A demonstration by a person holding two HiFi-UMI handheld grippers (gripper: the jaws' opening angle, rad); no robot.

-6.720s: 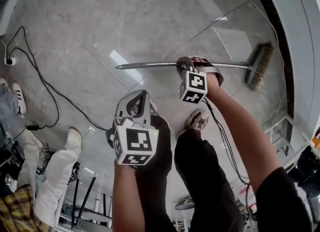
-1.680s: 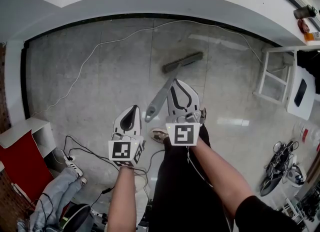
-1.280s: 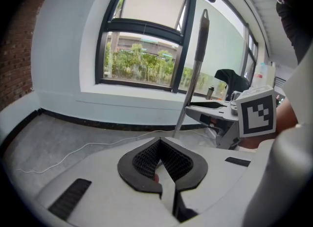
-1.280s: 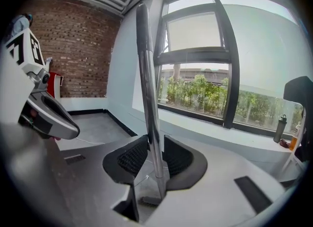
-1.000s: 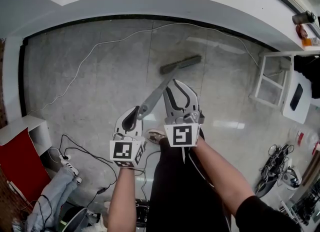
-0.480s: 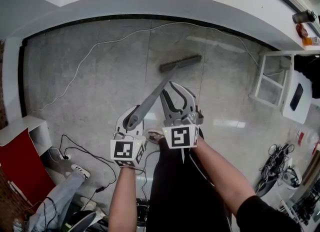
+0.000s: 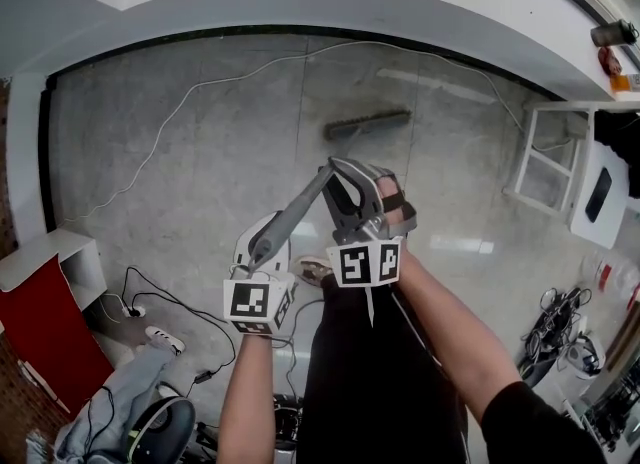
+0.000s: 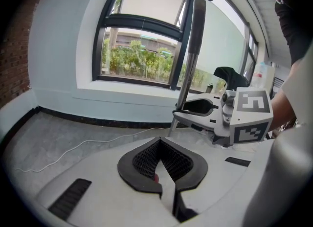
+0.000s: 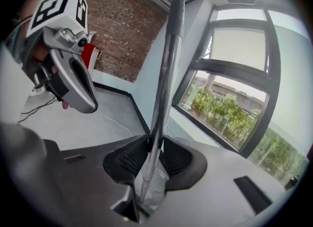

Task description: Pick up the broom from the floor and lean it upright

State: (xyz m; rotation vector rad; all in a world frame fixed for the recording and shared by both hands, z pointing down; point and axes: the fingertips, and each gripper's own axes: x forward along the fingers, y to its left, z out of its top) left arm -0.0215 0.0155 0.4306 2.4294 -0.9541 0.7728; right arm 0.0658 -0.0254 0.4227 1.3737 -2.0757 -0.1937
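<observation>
Closing on the broom (image 9: 168, 59) handle, the right gripper (image 9: 155, 143) clamps it nearly upright (jaws just narrowed, pads pressing the shaft). The left gripper (image 8: 159, 140) hovers beside it, jaws together, empty.

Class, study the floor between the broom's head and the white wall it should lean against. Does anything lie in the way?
Only a thin white cable lies on the floor between the broom and the wall, close to the wall's base. Nothing else visible blocks it.
</observation>
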